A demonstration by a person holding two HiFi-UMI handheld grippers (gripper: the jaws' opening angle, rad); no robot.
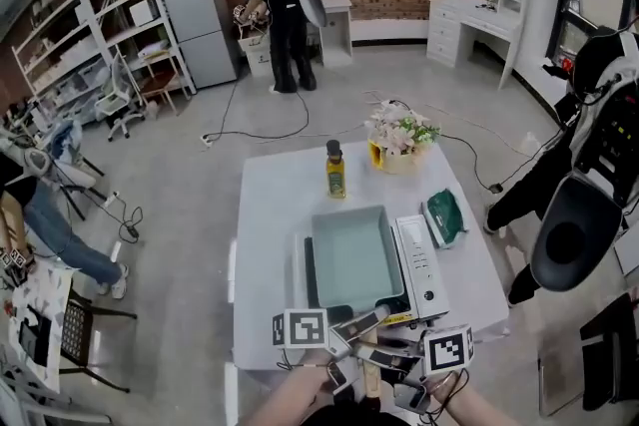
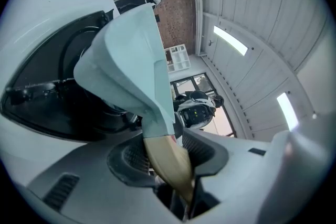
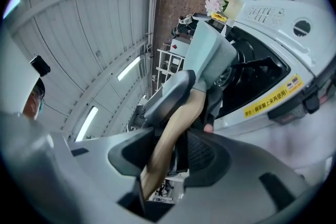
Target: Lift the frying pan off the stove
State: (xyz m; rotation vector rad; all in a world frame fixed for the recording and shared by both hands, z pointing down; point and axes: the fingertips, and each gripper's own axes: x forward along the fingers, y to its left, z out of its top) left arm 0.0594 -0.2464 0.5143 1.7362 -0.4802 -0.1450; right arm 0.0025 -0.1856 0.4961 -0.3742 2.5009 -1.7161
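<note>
A square pale teal frying pan point(image 1: 354, 259) sits over the black top of a white stove point(image 1: 424, 264) at the table's near side. Its beige wooden handle point(image 1: 370, 376) points toward me. My left gripper point(image 1: 359, 329) and right gripper point(image 1: 384, 354) are both shut on that handle, the left one nearer the pan. In the left gripper view the handle point(image 2: 168, 165) lies between the pads point(image 2: 202, 147), and the pan point(image 2: 126, 55) stands tilted above the dark cooktop point(image 2: 47, 107). The right gripper view shows the handle point(image 3: 173, 134) clamped, with the pan point(image 3: 207, 52) and stove point(image 3: 262, 76) beyond.
An oil bottle point(image 1: 335, 170), a flower bunch point(image 1: 399, 140) and a green bag point(image 1: 444, 214) stand on the white table point(image 1: 270, 314) behind and beside the stove. One person point(image 1: 285, 15) stands far back, another in black gear point(image 1: 589, 175) close on the right, and one sits at left point(image 1: 40, 214).
</note>
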